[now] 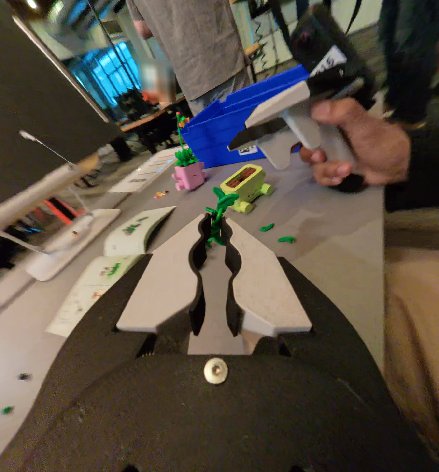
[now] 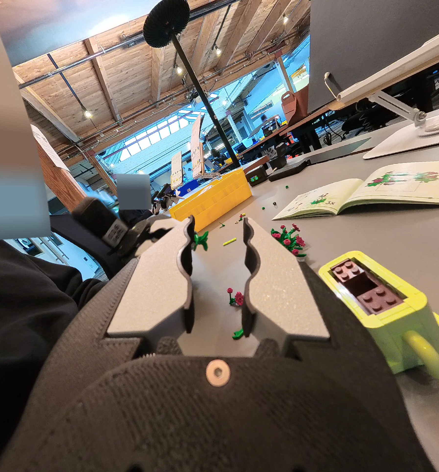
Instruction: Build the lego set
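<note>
Green stem (image 1: 217, 224) sits pinched near the tips of your left gripper (image 1: 215, 220), leaves poking out at 12 o'clock. Your right gripper (image 2: 218, 222) is spread wide and holds nothing, with a small pink flower (image 2: 236, 298) lying on the table between its fingers.

By my reading you're partway through: 1 pink pot (image 1: 189, 176) already carries a plant and a tall flower stalk, at 11 o'clock from the stem. At 1 o'clock, the lime pot (image 1: 246, 187) shows only brown bricks inside. A pink flower cluster (image 2: 288, 240), loose green bits and the open booklet (image 2: 366, 190) suggest plenty remains.

Blue bin (image 1: 213, 132) and yellow bin (image 2: 213, 199): contents hidden.
</note>
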Demonstrator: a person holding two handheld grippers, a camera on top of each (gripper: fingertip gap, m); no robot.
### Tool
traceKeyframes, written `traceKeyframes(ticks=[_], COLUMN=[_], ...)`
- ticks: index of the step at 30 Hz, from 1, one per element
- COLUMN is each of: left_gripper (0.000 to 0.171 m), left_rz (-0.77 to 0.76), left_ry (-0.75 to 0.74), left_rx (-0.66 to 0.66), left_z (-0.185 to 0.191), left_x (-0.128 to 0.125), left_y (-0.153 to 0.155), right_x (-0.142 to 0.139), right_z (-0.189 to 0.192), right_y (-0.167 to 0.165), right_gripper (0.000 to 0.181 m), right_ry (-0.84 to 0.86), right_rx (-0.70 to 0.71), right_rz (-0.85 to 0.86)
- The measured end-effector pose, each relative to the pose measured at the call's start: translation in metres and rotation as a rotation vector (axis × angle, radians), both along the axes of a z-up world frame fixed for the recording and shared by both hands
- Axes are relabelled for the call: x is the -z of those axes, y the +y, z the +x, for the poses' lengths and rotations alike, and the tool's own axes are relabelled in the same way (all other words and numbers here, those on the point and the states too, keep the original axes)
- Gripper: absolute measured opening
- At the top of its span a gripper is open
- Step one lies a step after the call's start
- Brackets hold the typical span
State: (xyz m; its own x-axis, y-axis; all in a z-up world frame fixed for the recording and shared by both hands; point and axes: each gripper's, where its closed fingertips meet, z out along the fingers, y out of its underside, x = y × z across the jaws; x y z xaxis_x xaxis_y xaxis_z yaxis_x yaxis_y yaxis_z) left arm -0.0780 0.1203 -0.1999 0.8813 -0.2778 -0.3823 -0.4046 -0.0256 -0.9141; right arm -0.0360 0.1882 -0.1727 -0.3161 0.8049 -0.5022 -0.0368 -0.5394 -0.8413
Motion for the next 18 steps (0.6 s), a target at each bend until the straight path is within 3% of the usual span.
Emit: traceKeyframes(ticks=[8, 18], left_gripper=[0.005, 0.005], left_rz=[0.178, 0.185], left_ry=[0.406, 0.621], left_rx=[-0.121, -0.127], left_z=[-0.003, 0.0], left_x=[0.002, 0.015], left_y=[0.001, 0.002], right_x=[0.0, 0.0], right_z=[0.0, 0.0], right_y=[0.0, -0.001], right_gripper=[0.037, 0.038], right_ry=[0.001, -0.001], right_rx=[0.0, -0.006], right_rz=[0.0, -0.001])
